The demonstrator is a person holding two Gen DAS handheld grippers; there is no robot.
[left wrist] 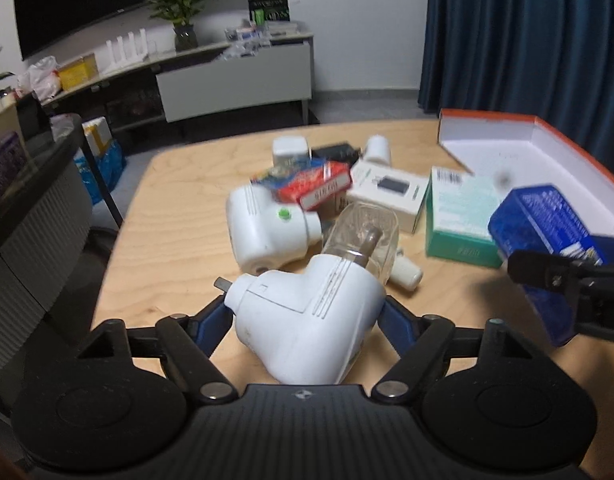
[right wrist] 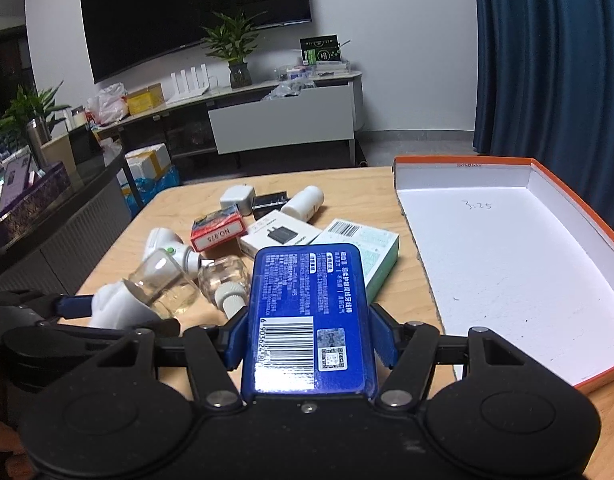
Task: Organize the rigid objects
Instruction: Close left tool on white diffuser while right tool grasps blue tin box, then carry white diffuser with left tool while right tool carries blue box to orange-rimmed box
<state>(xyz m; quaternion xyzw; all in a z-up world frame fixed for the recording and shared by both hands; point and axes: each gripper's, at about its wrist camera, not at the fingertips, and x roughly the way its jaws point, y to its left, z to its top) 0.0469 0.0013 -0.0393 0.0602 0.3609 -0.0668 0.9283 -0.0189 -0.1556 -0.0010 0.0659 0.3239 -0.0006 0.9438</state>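
Observation:
My left gripper [left wrist: 305, 312] is shut on a white plug-in vaporizer [left wrist: 307, 320] with a clear bottle [left wrist: 363, 236] on its front, held above the wooden table [left wrist: 167, 220]. My right gripper [right wrist: 309, 332] is shut on a blue plastic case [right wrist: 309, 316] with a barcode label; it also shows in the left wrist view [left wrist: 547, 224]. An open orange box with a white inside [right wrist: 507, 248] lies on the table to the right of both grippers, with nothing in it.
Loose on the table: a second white vaporizer [left wrist: 263, 228], a red box [left wrist: 319, 186], a white charger box [left wrist: 391, 192], a teal box [left wrist: 459, 216], a white adapter [left wrist: 289, 150], a black block [left wrist: 335, 152], a white bottle [left wrist: 379, 148], a clear bottle [right wrist: 223, 280]. A dark counter [left wrist: 31, 208] stands left.

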